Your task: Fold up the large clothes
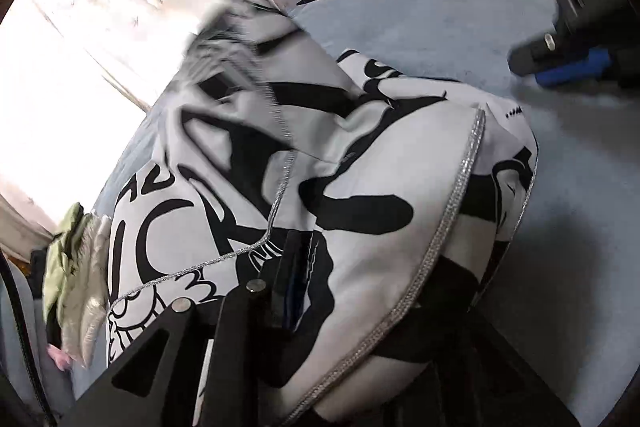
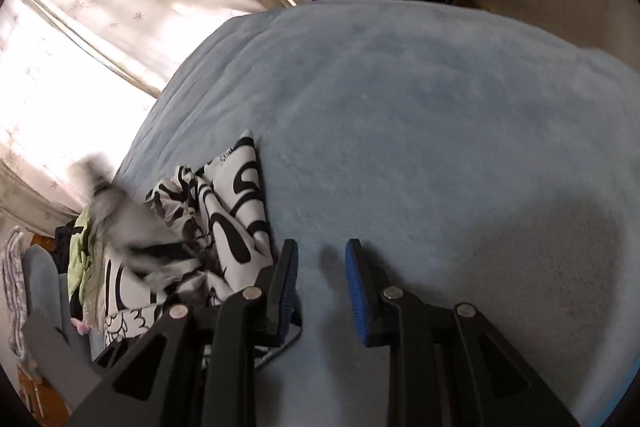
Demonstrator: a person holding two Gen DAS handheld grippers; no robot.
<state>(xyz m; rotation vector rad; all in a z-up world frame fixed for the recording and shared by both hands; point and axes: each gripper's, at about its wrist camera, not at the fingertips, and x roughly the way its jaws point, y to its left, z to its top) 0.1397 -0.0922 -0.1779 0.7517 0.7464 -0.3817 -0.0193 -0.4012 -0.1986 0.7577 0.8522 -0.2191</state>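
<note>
White-black garment [image 1: 360, 163] | clamped in left gripper [image 1: 296, 279] | draped over it

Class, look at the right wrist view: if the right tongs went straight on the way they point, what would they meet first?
Most likely the light blue blanket on the bed: nothing shows between the open right tongs and it. The black-and-white garment lies off to the left.

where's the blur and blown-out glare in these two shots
Left wrist view: the white black-patterned garment smears at its raised top edge, and the curtained window is overexposed. Right wrist view: same window glare; the light blue blanket stays sharp.
</note>
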